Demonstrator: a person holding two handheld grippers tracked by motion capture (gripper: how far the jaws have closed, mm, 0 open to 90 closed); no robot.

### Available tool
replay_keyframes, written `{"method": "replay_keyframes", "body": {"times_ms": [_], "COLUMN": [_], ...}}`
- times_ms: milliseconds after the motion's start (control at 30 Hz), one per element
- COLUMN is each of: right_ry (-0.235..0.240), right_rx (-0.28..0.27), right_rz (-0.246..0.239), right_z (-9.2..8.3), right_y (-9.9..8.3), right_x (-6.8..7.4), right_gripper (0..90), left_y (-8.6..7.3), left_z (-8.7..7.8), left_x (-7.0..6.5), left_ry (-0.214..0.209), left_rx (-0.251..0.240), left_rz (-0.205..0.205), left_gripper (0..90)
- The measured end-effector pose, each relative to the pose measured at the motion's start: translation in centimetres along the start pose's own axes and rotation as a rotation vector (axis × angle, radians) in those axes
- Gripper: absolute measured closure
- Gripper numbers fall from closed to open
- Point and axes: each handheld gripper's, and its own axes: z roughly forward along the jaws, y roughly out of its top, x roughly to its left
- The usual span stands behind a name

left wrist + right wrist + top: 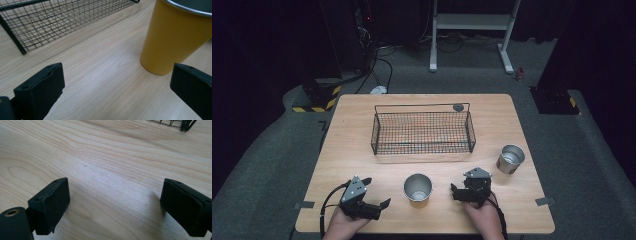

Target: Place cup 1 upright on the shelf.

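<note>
So here we've got the left hand-held gripper (376, 192) down near the front edge of the wooden surface (362, 115), jaws spread wide with nothing between them. In the left gripper view the yellow cup (172, 40) stands upright just ahead and off to one side of the open jaws, near them but not touching as far as we can see. From the high view that same cup (417, 190) sits between our two hands, with a shiny metal inside.

The right hand-held gripper (460, 192) is just on the other side of the cup, also wide open and holding nothing; in the right gripper view its jaws hang over bare wood.

Farther back, mid-surface, there's a black wire basket (422, 131); we can see its mesh in the left gripper view (50, 22) too. A second cup, a silver one (510, 159), stands upright over toward the right edge, well apart from both grippers.
</note>
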Motion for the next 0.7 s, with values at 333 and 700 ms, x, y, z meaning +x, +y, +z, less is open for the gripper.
{"method": "replay_keyframes", "body": {"times_ms": [333,700], "right_ry": [0.0,0.0], "right_rx": [0.0,0.0], "right_rz": [0.0,0.0], "right_z": [0.0,0.0], "right_y": [0.0,0.0], "right_x": [0.0,0.0], "right_gripper": [8.8,8.8], "left_y": [0.3,0.9], "left_z": [0.4,1.0], "left_x": [-1.3,-2.3], "left_ry": [-0.054,-0.092], "left_rx": [-0.012,-0.038], "left_rz": [0.015,0.019], "left_gripper": [0.1,0.0]}}
